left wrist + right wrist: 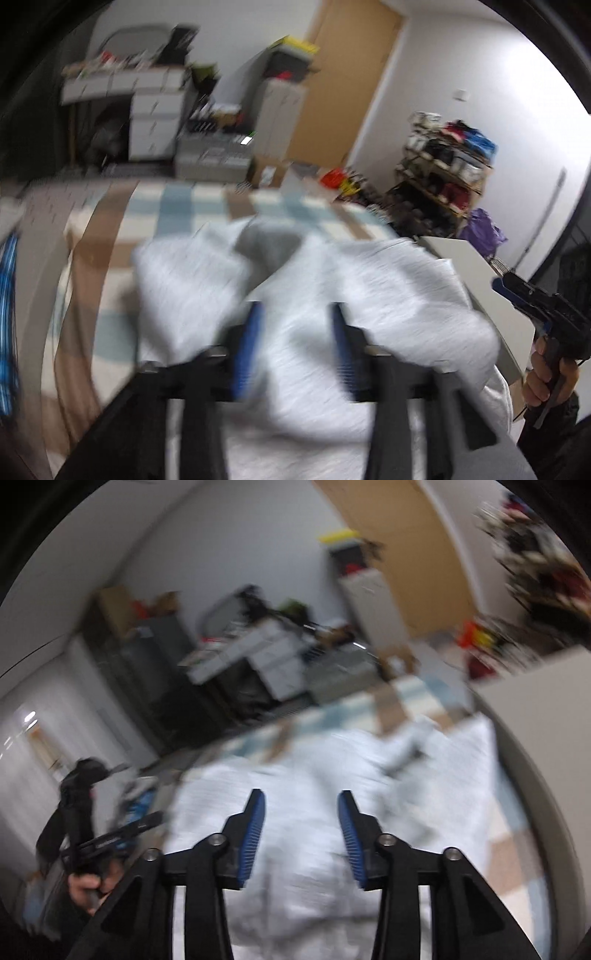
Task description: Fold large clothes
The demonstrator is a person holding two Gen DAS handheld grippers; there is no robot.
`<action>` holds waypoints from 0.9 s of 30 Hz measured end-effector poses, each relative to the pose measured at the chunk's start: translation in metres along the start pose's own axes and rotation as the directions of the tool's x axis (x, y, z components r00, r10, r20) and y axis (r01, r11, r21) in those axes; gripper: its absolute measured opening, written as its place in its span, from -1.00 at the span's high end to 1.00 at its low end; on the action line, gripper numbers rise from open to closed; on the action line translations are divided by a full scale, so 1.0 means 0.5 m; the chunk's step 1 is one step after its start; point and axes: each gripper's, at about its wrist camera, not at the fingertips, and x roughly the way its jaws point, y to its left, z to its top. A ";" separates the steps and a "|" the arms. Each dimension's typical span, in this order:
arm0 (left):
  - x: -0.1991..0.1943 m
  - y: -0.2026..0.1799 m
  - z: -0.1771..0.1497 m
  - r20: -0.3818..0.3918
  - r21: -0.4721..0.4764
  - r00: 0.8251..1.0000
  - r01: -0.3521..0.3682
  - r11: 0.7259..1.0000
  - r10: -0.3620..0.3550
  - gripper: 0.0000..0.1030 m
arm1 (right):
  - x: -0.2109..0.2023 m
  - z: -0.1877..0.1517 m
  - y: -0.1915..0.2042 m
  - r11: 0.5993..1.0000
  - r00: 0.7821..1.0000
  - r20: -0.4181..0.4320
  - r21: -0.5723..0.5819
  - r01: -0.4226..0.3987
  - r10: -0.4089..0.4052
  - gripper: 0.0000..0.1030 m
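Left wrist: checked bedspread (177, 199), cluttered shelves (443, 173) beyond

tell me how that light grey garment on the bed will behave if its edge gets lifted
The grey garment lies crumpled in soft folds, so it would likely droop and drag. It looks thick, so probably somewhat heavy. The checked bedcover beneath may bunch.
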 end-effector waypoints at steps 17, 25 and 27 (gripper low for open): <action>0.070 0.019 -0.052 -0.154 0.051 0.987 -0.027 0.998 0.035 0.03 | 0.055 -0.173 -0.002 0.993 0.950 -0.307 -0.118 0.020 -0.055 0.15; 0.063 -0.122 -0.081 -0.127 0.208 0.990 0.091 0.974 -0.066 0.02 | 0.105 -0.055 -0.030 0.956 0.948 -0.119 -0.035 0.292 -0.294 0.13; 0.091 -0.149 -0.108 -0.194 0.274 0.977 0.138 0.952 -0.086 0.02 | 0.151 -0.054 -0.068 0.943 0.931 -0.173 0.032 0.332 -0.322 0.26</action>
